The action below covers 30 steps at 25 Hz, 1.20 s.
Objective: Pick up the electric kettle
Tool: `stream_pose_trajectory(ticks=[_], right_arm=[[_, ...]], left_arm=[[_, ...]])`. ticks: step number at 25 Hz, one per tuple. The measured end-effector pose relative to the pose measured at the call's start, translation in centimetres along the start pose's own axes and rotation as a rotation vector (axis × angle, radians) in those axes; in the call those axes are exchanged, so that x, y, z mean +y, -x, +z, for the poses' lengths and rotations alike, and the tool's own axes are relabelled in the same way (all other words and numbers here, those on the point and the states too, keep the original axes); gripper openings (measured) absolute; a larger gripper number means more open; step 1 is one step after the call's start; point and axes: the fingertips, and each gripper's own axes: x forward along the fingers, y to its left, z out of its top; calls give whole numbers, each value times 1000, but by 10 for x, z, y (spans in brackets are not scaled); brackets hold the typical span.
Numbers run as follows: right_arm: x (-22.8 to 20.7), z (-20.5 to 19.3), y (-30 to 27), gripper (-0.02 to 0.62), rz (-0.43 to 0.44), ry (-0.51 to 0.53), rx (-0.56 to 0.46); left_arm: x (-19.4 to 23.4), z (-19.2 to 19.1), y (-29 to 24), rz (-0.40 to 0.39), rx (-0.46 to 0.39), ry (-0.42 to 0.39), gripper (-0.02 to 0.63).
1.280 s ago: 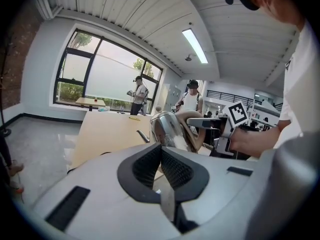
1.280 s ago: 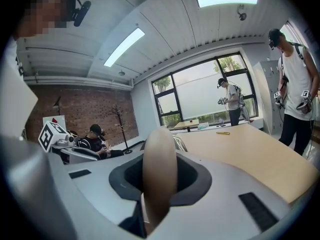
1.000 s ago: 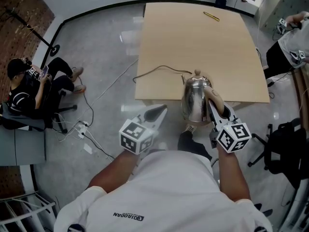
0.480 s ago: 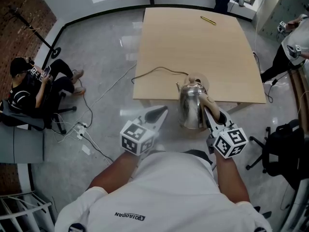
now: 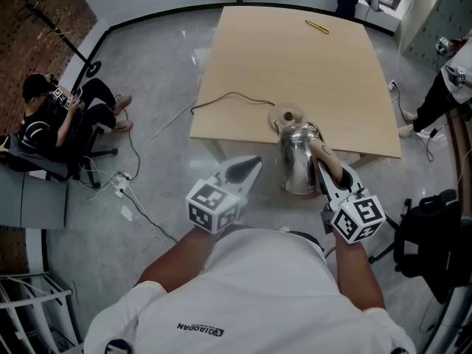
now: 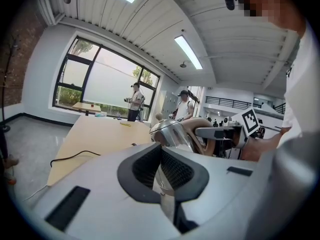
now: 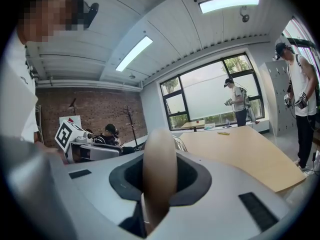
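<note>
While the right gripper is clamped on the tan handle of the kettle, the shiny steel body hangs in the air just off the near edge of the table, above the grey floor and close in front of the person's chest. In the right gripper view the handle fills the dark hollow between the two jaws, which press on it from both sides. On the tabletop, close behind the kettle and apart from it, the round base lies bare, with a dark cord curving away from it to the left and over the table edge. The kettle's spout points to the far side, towards that base. The left gripper is held out beside the kettle on its left, near it but not touching; its jaws are together, with nothing held between them. In the left gripper view the kettle shows past the jaw tips, with the right gripper's marker cube beyond it. A thin yellow object, too small to identify, lies at the far end of the table. A seated person in dark clothes is well off to the left on the floor side.
</note>
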Motion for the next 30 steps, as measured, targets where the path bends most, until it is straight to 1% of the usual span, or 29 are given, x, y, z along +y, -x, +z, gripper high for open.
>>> stream_pose_trajectory(ticks=[4,9,13,17,20,23,27,30], right_arm=[[-17,-4,27,91,20,-8,9],[-27,-12,56,91,54,-3,20],[-26,-17,57,91,83,-7,37],[-25,-19,55,91,94,-13,38],[-24,-20,56,91,90,-22,37],[-23,-21,58,91,82,-27,33],[-19,-18,52,91,71,-30,14],[-19,-20,53,90,64,-37,9]], left_arm=[[-27,-7,-7,30,7,6,-5],[-56,-12,-10,73,-2,18,-5],[-59,-14,2,117,-11,31,-5],[-55,-26,13,148,12,49,-5],[-53,-31,12,141,31,68,-5],[-52,-27,8,124,29,80,-5],[-45,-19,9,121,24,61,-5],[-45,-19,9,119,31,46,-5]])
